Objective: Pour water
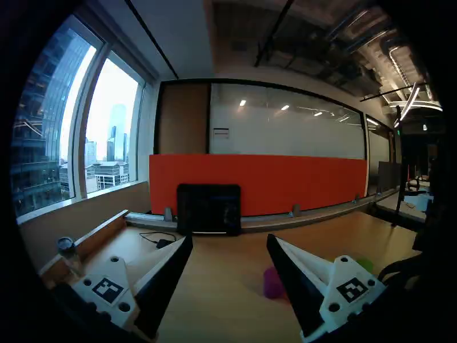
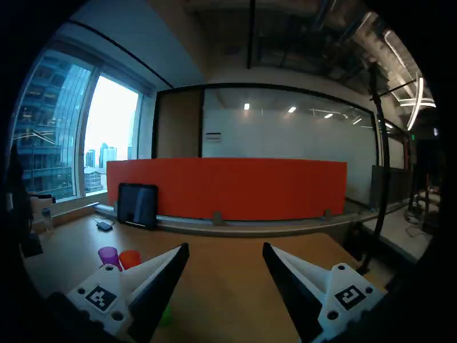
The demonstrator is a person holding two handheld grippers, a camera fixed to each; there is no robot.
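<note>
Left gripper (image 1: 229, 237) and right gripper (image 2: 225, 246) both wide, empty; purple cup (image 2: 108, 255) and orange cup (image 2: 130, 258) stand close together; reaching for one risks toppling its neighbour.

This is an open-plan office high in a city tower. A long wooden tabletop (image 1: 228, 286) runs up to an orange divider panel (image 1: 257, 183), with a dark tablet (image 1: 208, 208) standing before it. Behind rises a frosted glass partition (image 1: 285, 128). Tall windows (image 1: 111, 131) show skyscrapers, and exposed ducts (image 1: 365, 40) cross the ceiling.
</note>
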